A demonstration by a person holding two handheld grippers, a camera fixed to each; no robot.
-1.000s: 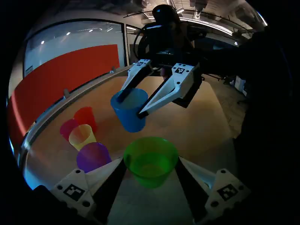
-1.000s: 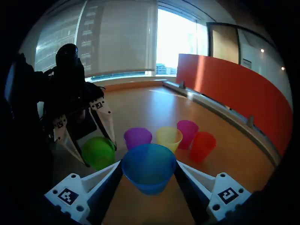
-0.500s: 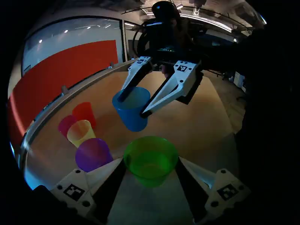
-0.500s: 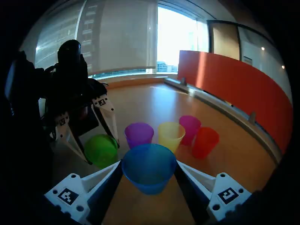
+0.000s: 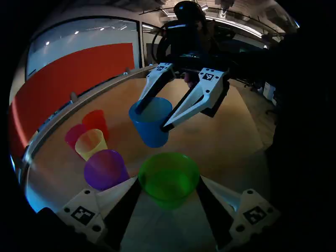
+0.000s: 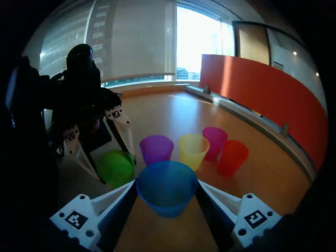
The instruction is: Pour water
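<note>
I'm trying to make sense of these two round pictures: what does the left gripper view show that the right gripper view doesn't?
Left gripper view: the green cup close up in the left tool, the right tool farther off, and a dim room with ceiling lights. Right gripper view: the blue cup close up, backed by a bright window. Both: the two held cups, the purple cup, yellow cup, pink cup and red cup on the wooden table, and the red wall.

Daylight floods through the window (image 6: 197, 46) in the right gripper view, glaring on the surface (image 6: 176, 113) and silhouetting the person (image 6: 80, 84), while the left gripper view is dim under ceiling lights (image 5: 235, 25), its edges fisheye-curved.
</note>
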